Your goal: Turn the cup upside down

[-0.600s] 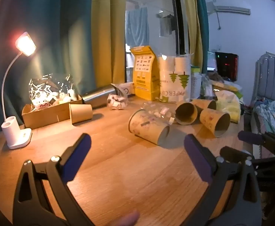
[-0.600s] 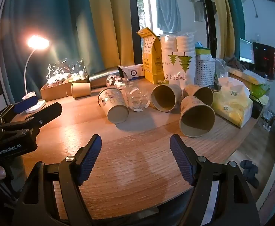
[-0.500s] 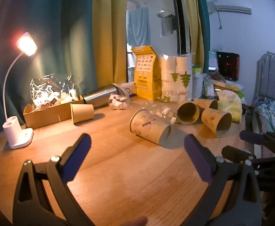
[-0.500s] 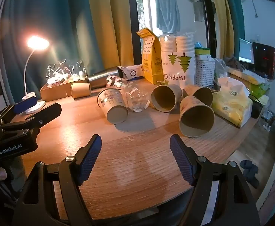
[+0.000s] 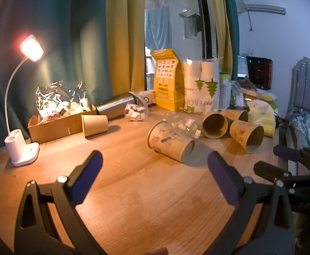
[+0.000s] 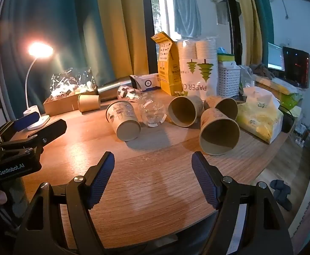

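Observation:
Several brown paper cups lie on their sides on the wooden table (image 5: 133, 191). The nearest printed cup (image 5: 170, 142) lies with its base toward me; it also shows in the right wrist view (image 6: 124, 120). Three more cups lie to its right, the closest with its mouth toward me (image 6: 218, 135). A plain cup (image 5: 95, 125) lies by the cardboard box. My left gripper (image 5: 155, 170) is open and empty, short of the printed cup. My right gripper (image 6: 152, 176) is open and empty above the bare table front.
A lit white desk lamp (image 5: 22, 146) stands at the left. A cardboard box (image 5: 55, 125), a steel flask (image 5: 114, 106), clear plastic jars (image 6: 152, 111), a yellow carton (image 5: 168, 80) and a paper-cup pack (image 5: 200, 87) line the back. A yellow bag (image 6: 258, 116) lies right.
The left gripper has drifted slightly forward and left, so the cups sit a little further right in its view. The right gripper has barely moved. Both stay open.

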Tool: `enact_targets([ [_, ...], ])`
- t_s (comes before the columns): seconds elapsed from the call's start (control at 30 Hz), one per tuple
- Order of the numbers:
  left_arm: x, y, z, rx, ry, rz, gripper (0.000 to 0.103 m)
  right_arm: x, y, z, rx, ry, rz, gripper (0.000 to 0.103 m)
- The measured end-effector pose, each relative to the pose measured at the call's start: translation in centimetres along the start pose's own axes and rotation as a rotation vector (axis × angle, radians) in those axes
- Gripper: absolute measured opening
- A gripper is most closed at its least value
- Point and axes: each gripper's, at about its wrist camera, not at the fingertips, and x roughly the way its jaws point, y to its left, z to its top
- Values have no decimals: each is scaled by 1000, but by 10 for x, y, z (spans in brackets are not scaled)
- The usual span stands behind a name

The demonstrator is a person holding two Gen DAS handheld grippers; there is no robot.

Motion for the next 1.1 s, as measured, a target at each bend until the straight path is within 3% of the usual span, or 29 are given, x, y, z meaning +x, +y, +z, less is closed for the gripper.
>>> enact_targets([
  [1.1, 7, -5, -1, 24, 37, 43, 100, 0, 0, -1, 2, 7, 1, 78],
])
